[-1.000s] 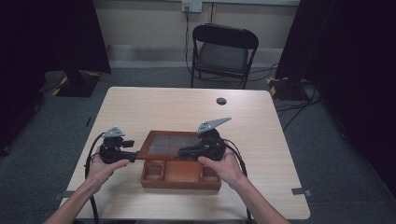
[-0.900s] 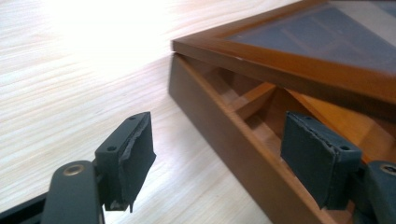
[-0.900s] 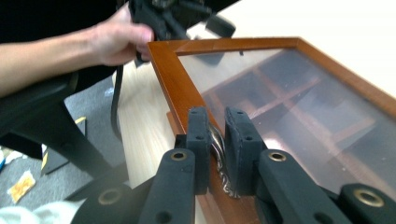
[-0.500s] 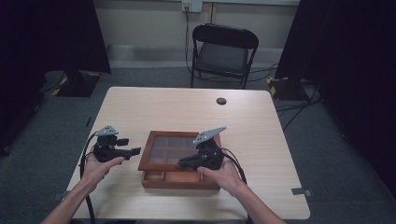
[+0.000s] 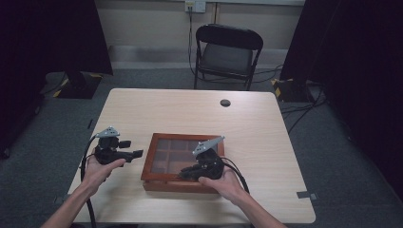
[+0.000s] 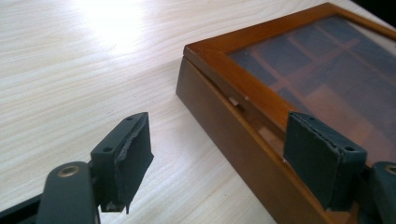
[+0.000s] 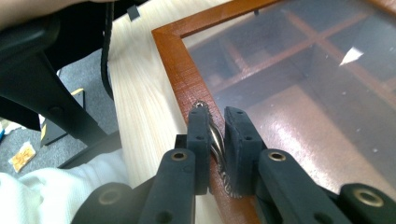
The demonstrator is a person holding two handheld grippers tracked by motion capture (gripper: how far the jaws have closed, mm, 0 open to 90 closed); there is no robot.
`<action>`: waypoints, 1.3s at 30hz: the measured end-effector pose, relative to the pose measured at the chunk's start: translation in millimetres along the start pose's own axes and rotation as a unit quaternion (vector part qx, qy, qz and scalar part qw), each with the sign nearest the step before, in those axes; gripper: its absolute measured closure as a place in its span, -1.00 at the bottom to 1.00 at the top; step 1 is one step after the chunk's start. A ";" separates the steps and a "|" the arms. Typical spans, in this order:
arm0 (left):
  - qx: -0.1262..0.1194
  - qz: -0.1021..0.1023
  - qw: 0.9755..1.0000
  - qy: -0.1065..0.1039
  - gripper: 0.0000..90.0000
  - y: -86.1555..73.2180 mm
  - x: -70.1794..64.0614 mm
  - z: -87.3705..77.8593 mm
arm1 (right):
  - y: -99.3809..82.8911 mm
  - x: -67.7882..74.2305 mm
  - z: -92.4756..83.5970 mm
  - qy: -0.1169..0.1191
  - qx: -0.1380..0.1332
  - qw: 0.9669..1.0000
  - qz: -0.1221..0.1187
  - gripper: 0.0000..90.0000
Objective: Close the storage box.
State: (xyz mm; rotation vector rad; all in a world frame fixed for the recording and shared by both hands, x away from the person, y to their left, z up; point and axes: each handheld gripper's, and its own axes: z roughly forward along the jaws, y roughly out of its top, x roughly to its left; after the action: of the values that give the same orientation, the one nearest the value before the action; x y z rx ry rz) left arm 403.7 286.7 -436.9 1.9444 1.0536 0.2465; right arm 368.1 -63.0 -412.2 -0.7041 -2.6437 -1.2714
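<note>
One flat, rectangular wooden box [image 5: 182, 163] with a glass-paned lid [image 7: 299, 84] over a grid of compartments sits near the front of the pale woodgrain table [image 5: 256, 128]. The right gripper [image 7: 217, 135] pinches the lid's twisted metal handle [image 7: 215, 140]. The left gripper [image 6: 224, 154] stands open, left of the box.

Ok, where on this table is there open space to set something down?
The far half of the table is bare except the small dark round spot, and so is the strip right of the wooden box. The near middle is crowded: the right tool grips the lid's metal handle, and the left tool hovers beside the box.
</note>
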 end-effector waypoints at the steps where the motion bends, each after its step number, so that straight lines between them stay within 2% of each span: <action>1: 0.000 0.001 1.000 0.000 -0.49 0.0 -0.1 0.2 | -0.7 -0.2 1.0 0.000 0.003 1.000 0.001 0.81; 8: 0.010 0.000 1.000 -0.001 -0.49 -1.2 0.5 2.3 | -5.9 -1.3 11.0 -0.001 0.026 1.000 -0.001 0.81; 13: 0.012 0.001 1.000 0.000 -0.49 -1.5 -0.6 3.5 | -10.0 -3.3 17.3 0.000 0.033 0.999 0.000 0.81; 19: 0.017 0.002 1.000 0.002 -0.52 -2.0 0.5 3.7 | -14.7 -5.5 17.7 0.006 0.018 1.000 0.015 0.79; 21: 0.019 0.003 1.000 0.002 -0.52 -1.9 0.5 4.4 | -16.9 -6.9 17.8 0.015 0.008 0.999 0.031 0.57; 23: 0.019 0.004 1.000 0.002 -0.52 -1.9 -0.1 4.5 | -15.5 -5.8 16.4 -0.001 0.006 1.000 0.031 0.30; 25: 0.019 0.004 1.000 0.002 -0.52 -2.1 -0.3 4.8 | -13.7 -6.3 13.7 -0.016 0.009 0.999 0.033 0.23; 26: 0.021 0.005 1.000 0.003 -0.52 -2.2 -0.1 4.9 | -12.8 -7.5 10.9 -0.024 0.008 0.999 0.043 0.18; 29: 0.027 0.004 1.000 0.005 -0.52 -3.0 0.7 4.9 | -11.0 -12.2 0.5 -0.042 -0.011 0.998 0.052 0.05; 31: 0.025 0.002 1.000 0.009 -0.52 -3.9 1.5 3.3 | -11.2 -17.5 -11.0 -0.062 -0.028 0.996 0.063 -0.08; 33: 0.023 -0.005 1.000 0.013 -0.52 -4.2 2.6 2.1 | -14.8 -23.5 -23.0 -0.088 -0.043 0.992 0.078 -0.18; 35: 0.020 -0.007 1.000 0.016 -0.52 -4.0 3.9 1.1 | -21.6 -30.5 -35.8 -0.114 -0.057 0.987 0.099 -0.29; 36: 0.021 -0.008 1.000 0.017 -0.52 -4.1 4.5 1.3 | -25.3 -34.1 -41.5 -0.129 -0.061 0.984 0.109 -0.43; 37: 0.024 -0.008 0.999 0.021 -0.52 -4.1 4.9 1.2 | -29.0 -37.0 -46.9 -0.151 -0.062 0.980 0.118 -0.48; 38: 0.026 -0.007 0.999 0.021 -0.52 -4.1 5.1 1.3 | -34.2 -40.6 -54.1 -0.166 -0.069 0.976 0.124 -0.47; 39: 0.027 -0.008 0.999 0.023 -0.52 -4.2 5.2 1.2 | -37.2 -42.7 -58.2 -0.172 -0.071 0.974 0.127 -0.47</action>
State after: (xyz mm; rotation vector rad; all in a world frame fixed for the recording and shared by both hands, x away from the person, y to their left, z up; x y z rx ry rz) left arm 405.1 290.9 -442.0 1.9855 1.1149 0.2582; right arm 383.7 -142.7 -414.4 -1.3499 -2.6114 -1.3789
